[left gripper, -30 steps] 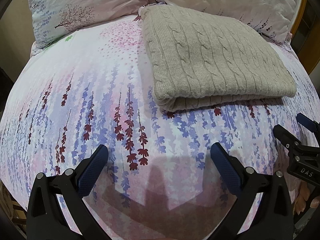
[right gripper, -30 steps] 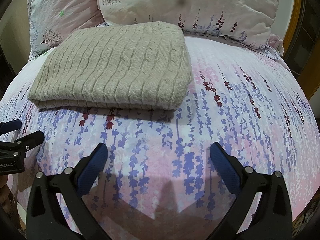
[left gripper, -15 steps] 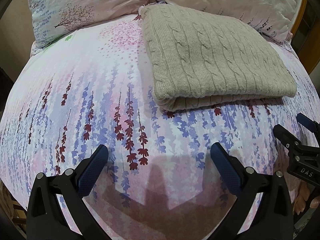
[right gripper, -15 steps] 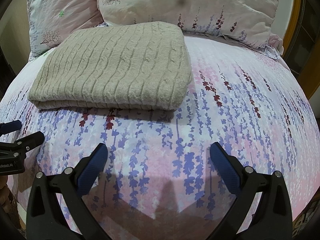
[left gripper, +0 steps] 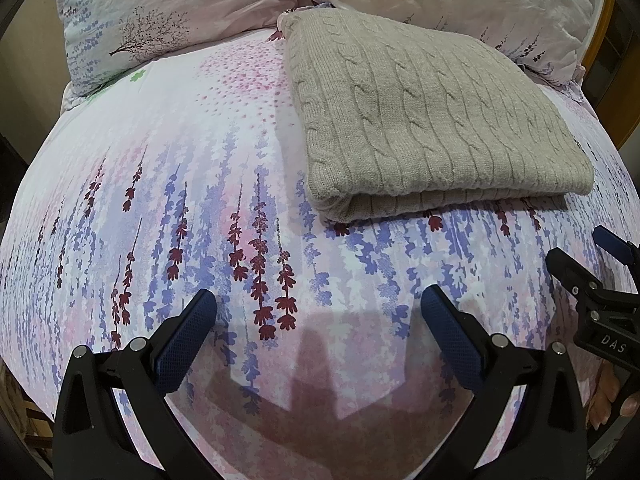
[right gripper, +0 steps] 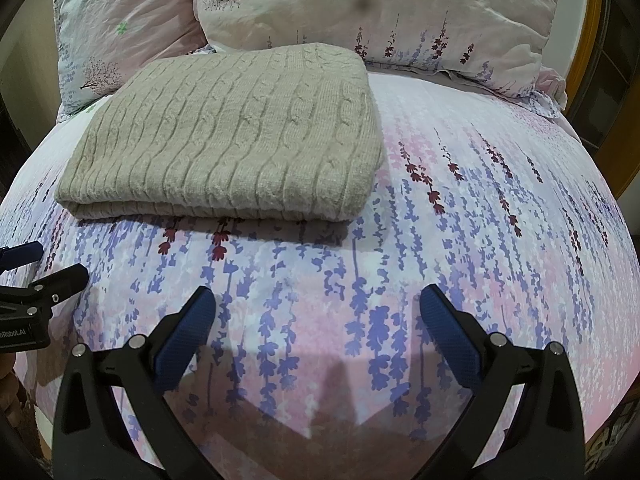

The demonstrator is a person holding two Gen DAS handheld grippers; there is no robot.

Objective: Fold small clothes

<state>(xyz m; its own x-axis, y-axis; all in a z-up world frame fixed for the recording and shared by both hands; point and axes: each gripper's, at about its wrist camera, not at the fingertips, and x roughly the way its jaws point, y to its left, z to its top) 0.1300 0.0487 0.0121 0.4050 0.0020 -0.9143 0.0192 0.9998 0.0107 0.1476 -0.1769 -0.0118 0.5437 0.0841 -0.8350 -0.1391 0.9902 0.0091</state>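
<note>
The left claw (left gripper: 318, 308) is released, its two blue textured pads spread wide with nothing between them; it hangs over the bare bedsheet (left gripper: 200, 184) at the near edge of the bed and touches no garment. The right claw (right gripper: 316, 306) is likewise spread wide and empty, over the sheet on the near side. Each claw shows at the edge of the other's view: the right one at the right edge of the left wrist view, the left one at the left edge of the right wrist view.

The sweater (left gripper: 432, 116) lies folded into a thick, roughly rectangular bundle on the far half of the bed, well apart from both claws. It is a beige cable knit with raised twisted ribs running across its top, and the folded layers show as a rounded, doubled edge along its near side. Its far edge sits just beside the pillows (right gripper: 372, 4).

The sheet is smooth cotton-like cloth printed with hanging sprays of purple, pink and dark red flowers. The pillows are pale pink, creased, with a similar floral print. The claw arms are black plastic with silver rivets.
</note>
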